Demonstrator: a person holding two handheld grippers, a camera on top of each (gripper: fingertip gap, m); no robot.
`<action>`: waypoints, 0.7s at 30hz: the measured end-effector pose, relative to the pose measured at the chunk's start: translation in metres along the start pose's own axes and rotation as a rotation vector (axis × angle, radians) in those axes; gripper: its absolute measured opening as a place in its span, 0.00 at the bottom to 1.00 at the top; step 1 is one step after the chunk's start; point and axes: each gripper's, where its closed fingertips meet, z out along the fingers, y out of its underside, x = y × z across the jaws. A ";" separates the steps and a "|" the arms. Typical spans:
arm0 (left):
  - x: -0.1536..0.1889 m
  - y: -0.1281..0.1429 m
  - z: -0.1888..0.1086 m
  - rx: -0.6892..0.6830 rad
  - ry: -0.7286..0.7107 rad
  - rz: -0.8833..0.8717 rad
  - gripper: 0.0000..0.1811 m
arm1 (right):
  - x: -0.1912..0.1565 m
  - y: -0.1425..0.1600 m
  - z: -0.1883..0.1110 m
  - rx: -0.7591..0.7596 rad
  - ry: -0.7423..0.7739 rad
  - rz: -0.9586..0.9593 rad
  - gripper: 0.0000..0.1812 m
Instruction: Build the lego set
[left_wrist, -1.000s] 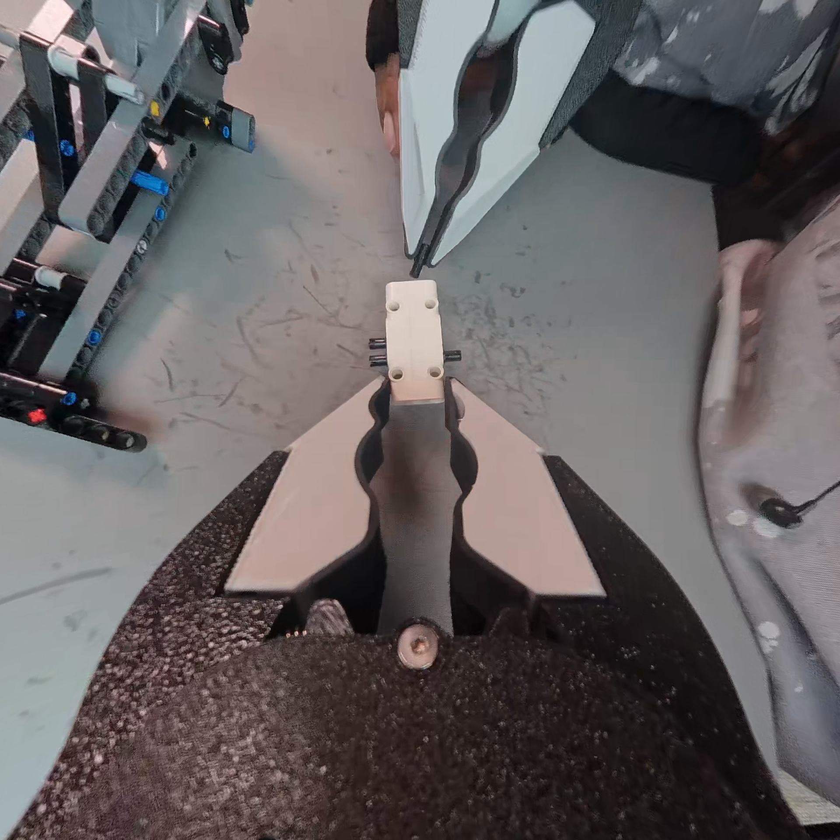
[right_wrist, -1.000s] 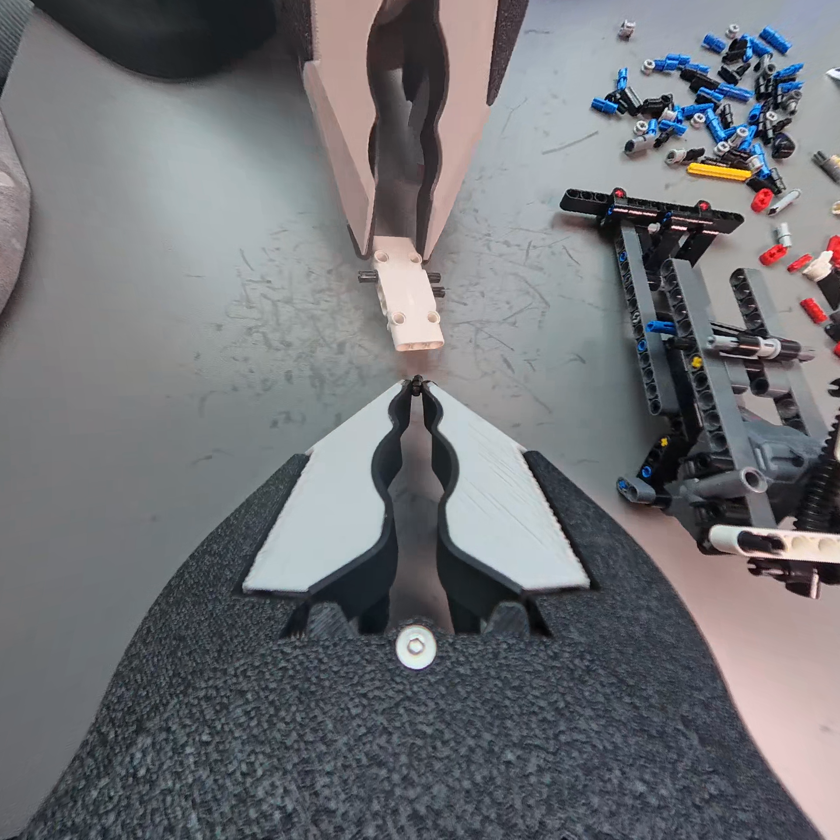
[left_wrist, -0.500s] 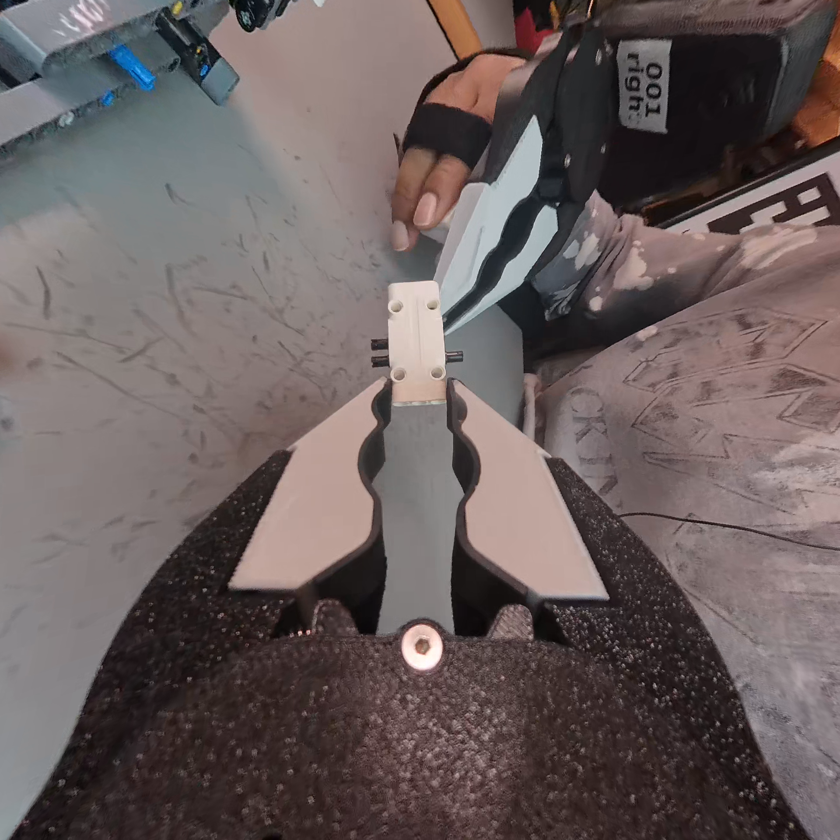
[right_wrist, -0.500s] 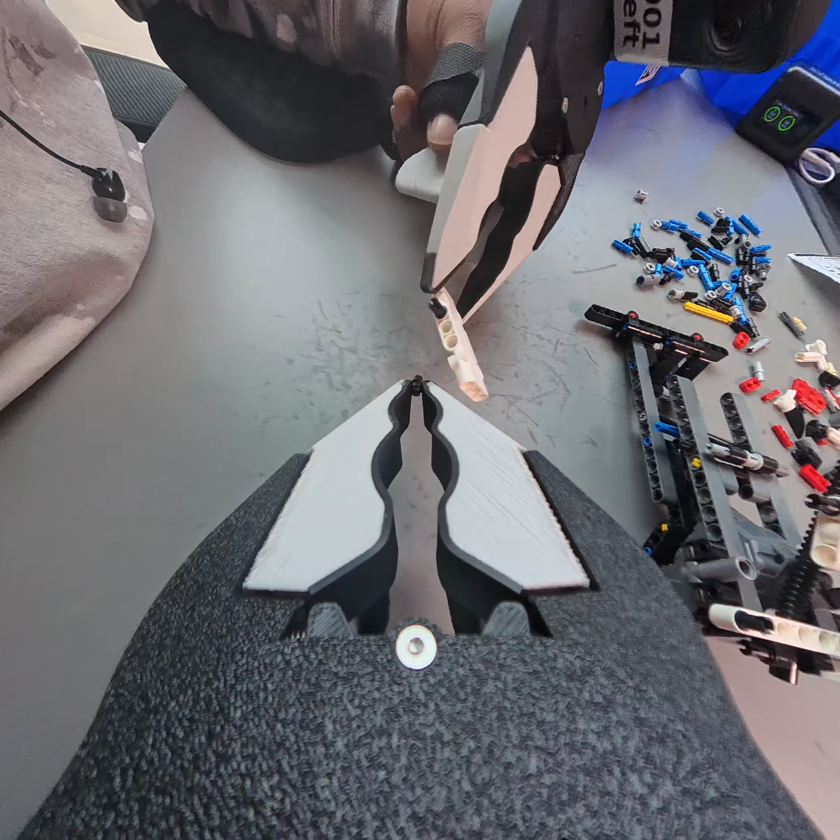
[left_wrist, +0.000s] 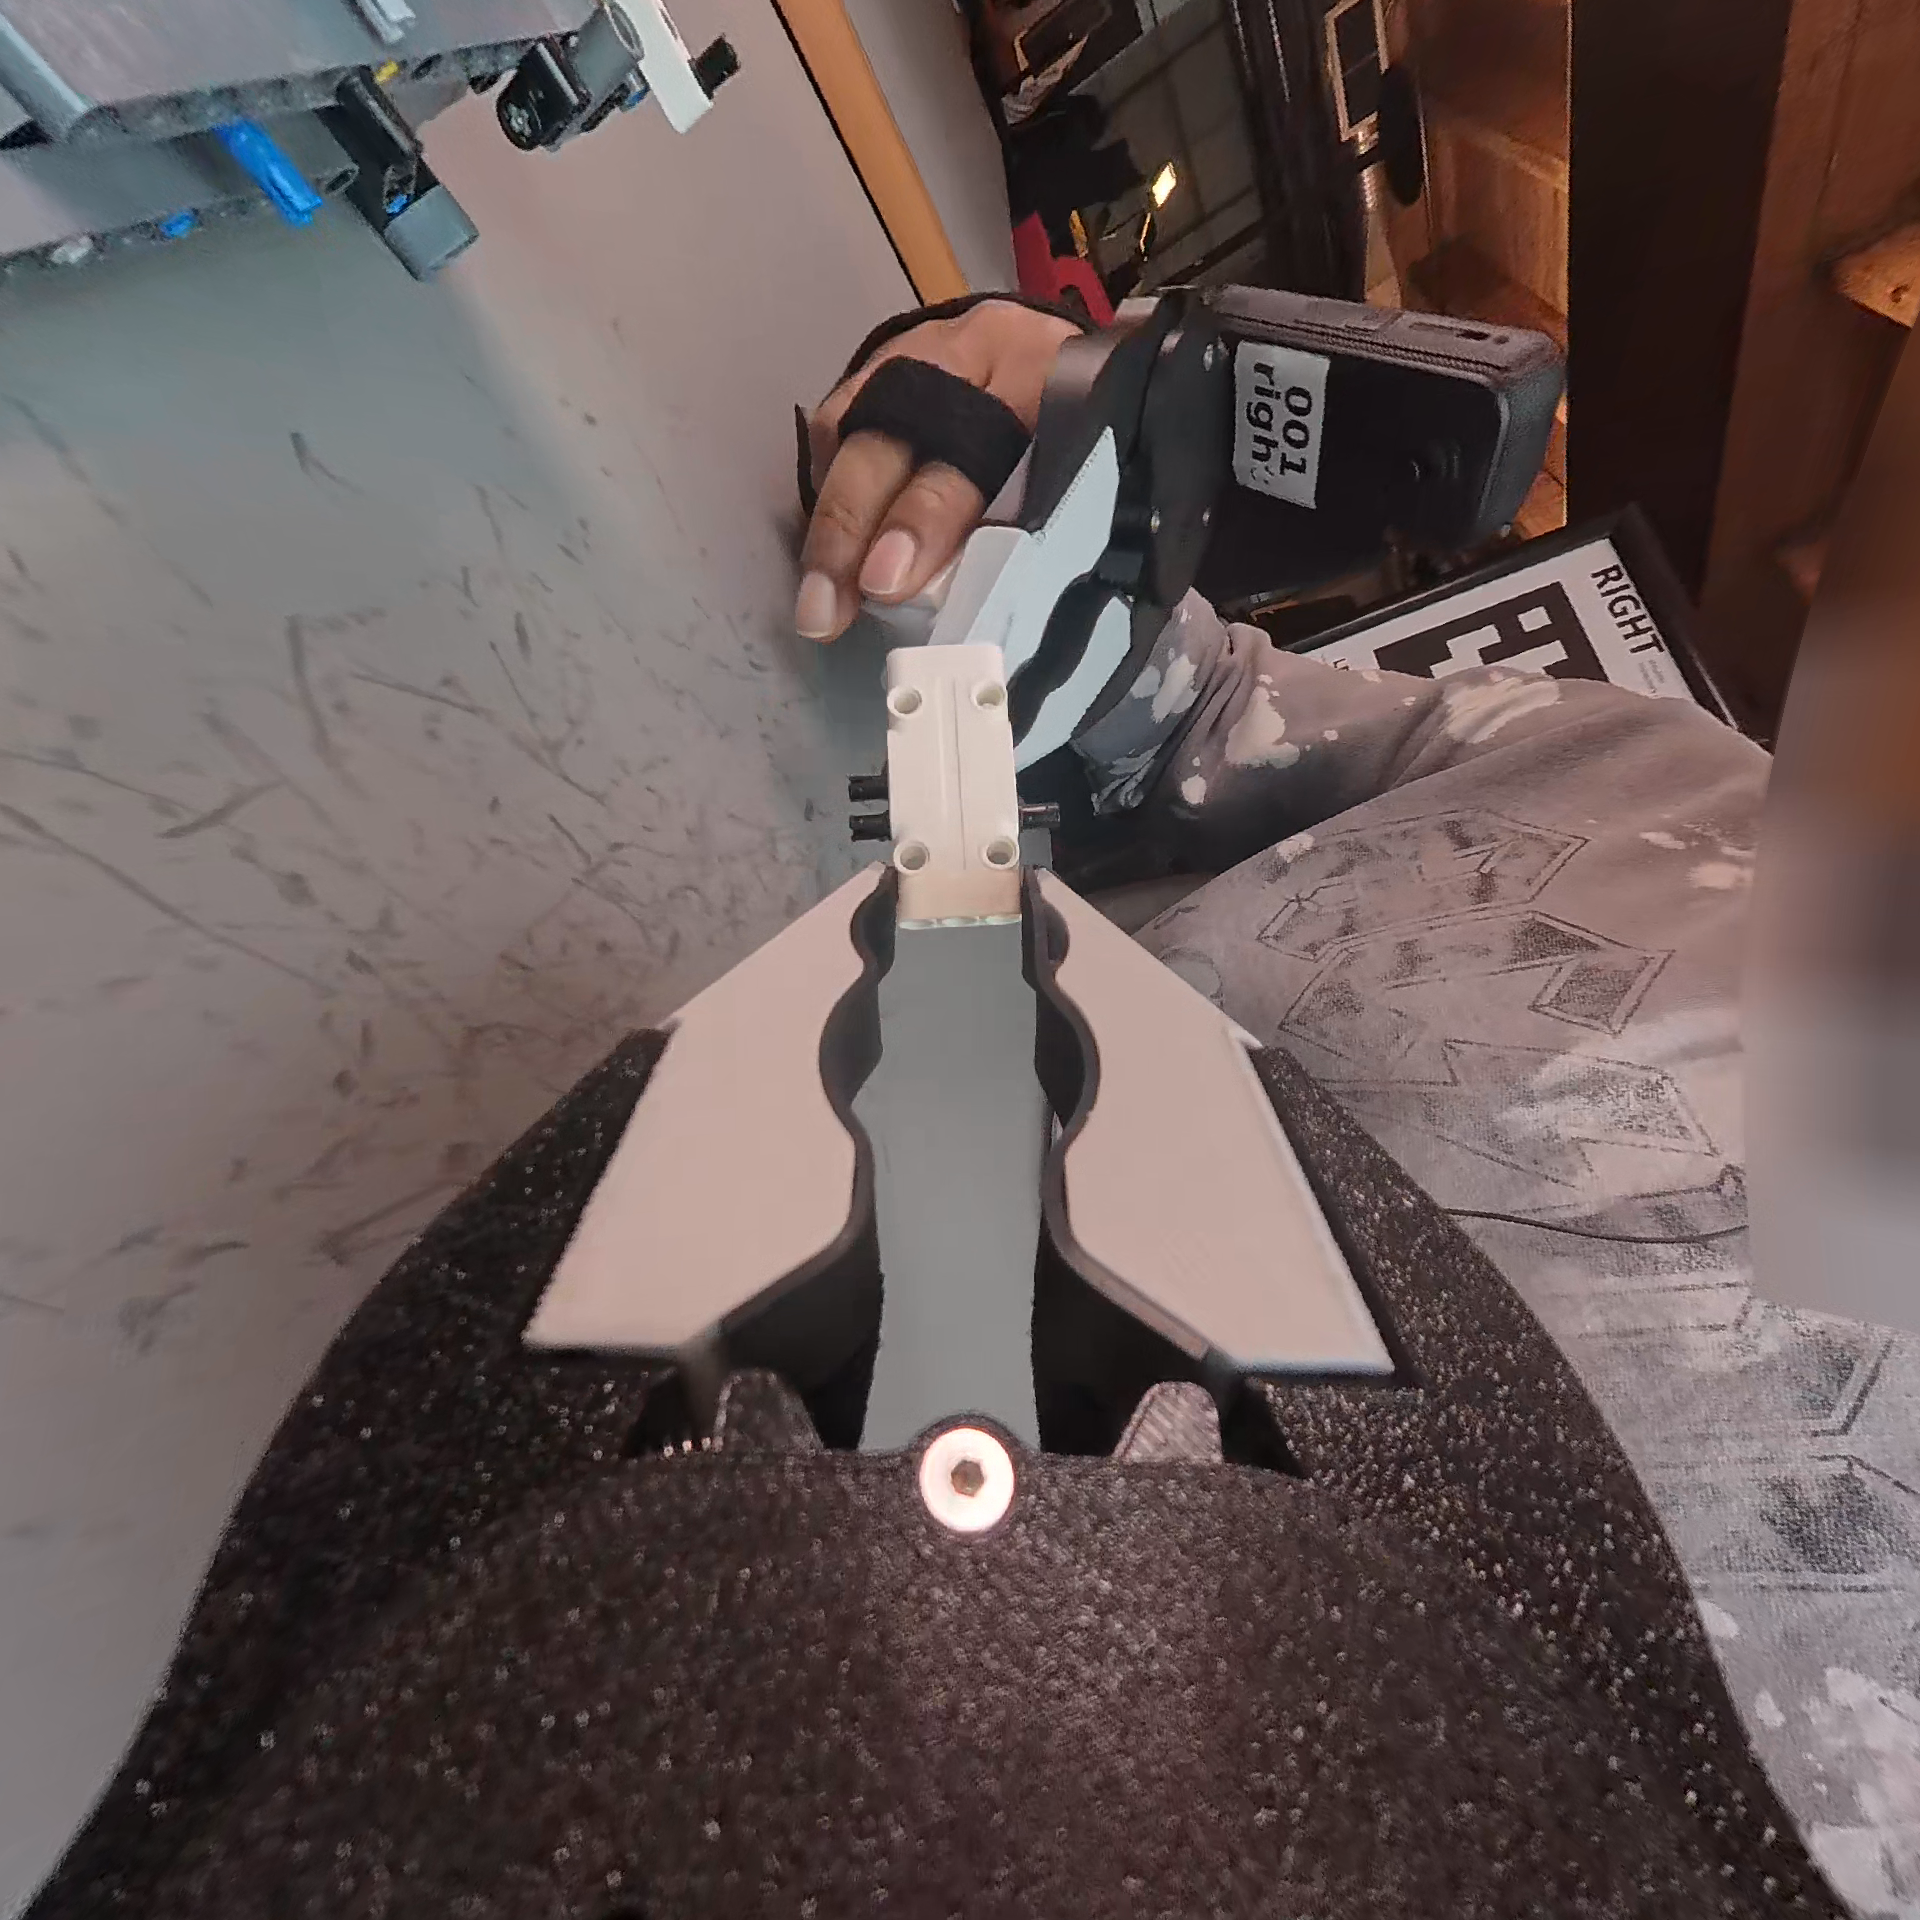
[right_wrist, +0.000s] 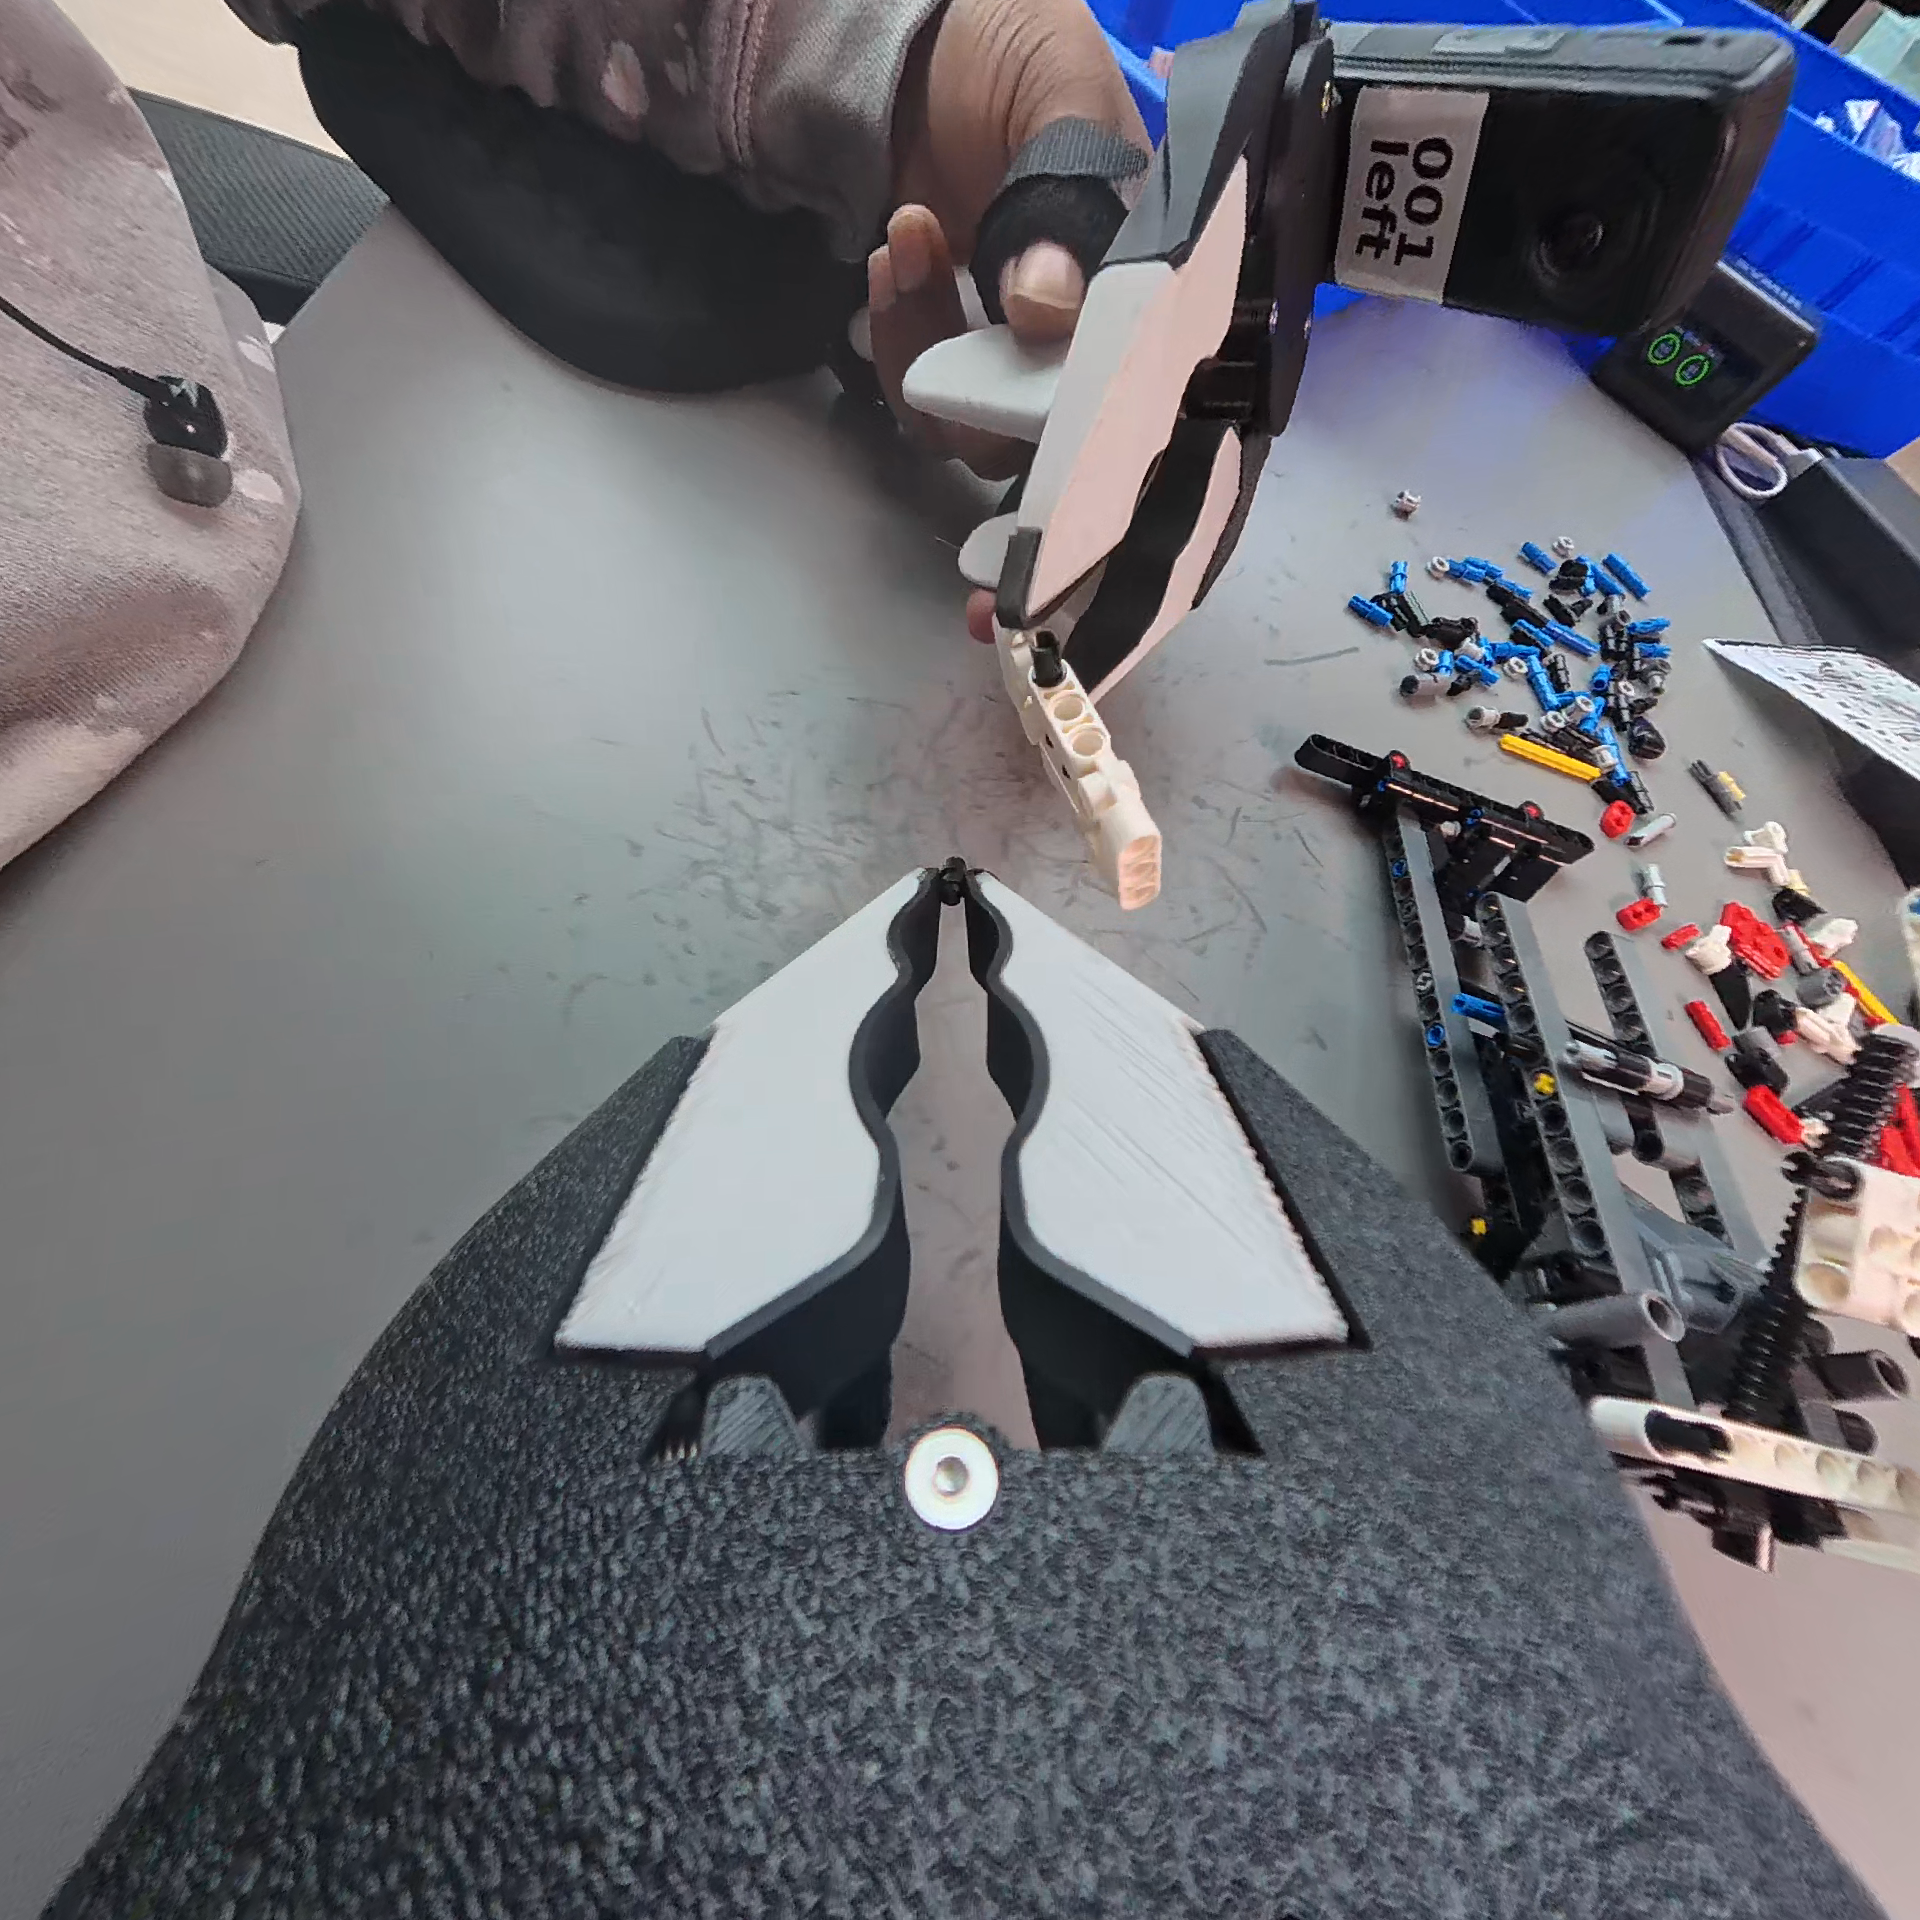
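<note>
Left gripper (left_wrist: 958, 883) clamps white lego block (left_wrist: 951, 774) by its end, held above the table (left_wrist: 312, 727); right gripper (right_wrist: 954, 883) pinches what looks like a small black pin (right_wrist: 953, 871); risk: misaligned insertion twists block loose or drops pin

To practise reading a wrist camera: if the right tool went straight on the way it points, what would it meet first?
Probably the bare grey table: the right tool, shut on a small black pin, aims left of the white piece. Depth is unclear.
</note>
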 end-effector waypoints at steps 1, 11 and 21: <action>0.003 -0.001 0.000 0.005 0.004 0.025 0.13 | 0.000 0.002 0.001 0.000 -0.002 0.010 0.02; 0.046 -0.034 0.012 -0.114 -0.313 0.708 0.13 | 0.019 -0.053 -0.001 0.306 -0.022 0.347 0.02; 0.061 -0.040 0.026 -0.258 -0.400 0.894 0.17 | 0.017 -0.074 -0.023 0.442 -0.010 0.300 0.02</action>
